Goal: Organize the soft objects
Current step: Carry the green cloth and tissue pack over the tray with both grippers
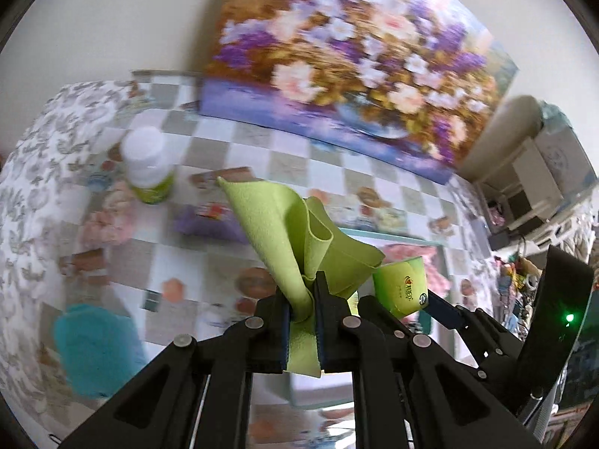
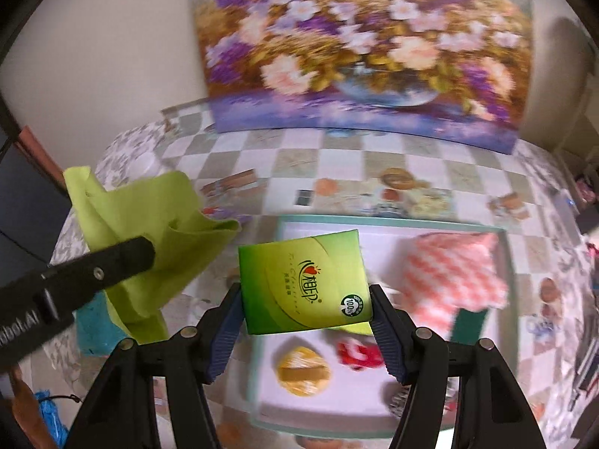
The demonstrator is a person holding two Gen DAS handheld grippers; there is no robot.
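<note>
My left gripper is shut on a lime green cloth, which hangs crumpled above the table. From the right wrist view the same cloth and left gripper show at the left. My right gripper holds a green tissue pack between its pads, above a white tray with a teal rim. The tissue pack also shows in the left wrist view, just right of the cloth. In the tray lie a pink checked cloth, a yellow round item and a red item.
A white bottle with a green label stands at the table's left. A teal cloth lies near the front left edge. A flower painting leans against the wall behind the checked tablecloth. Clutter sits beyond the table's right end.
</note>
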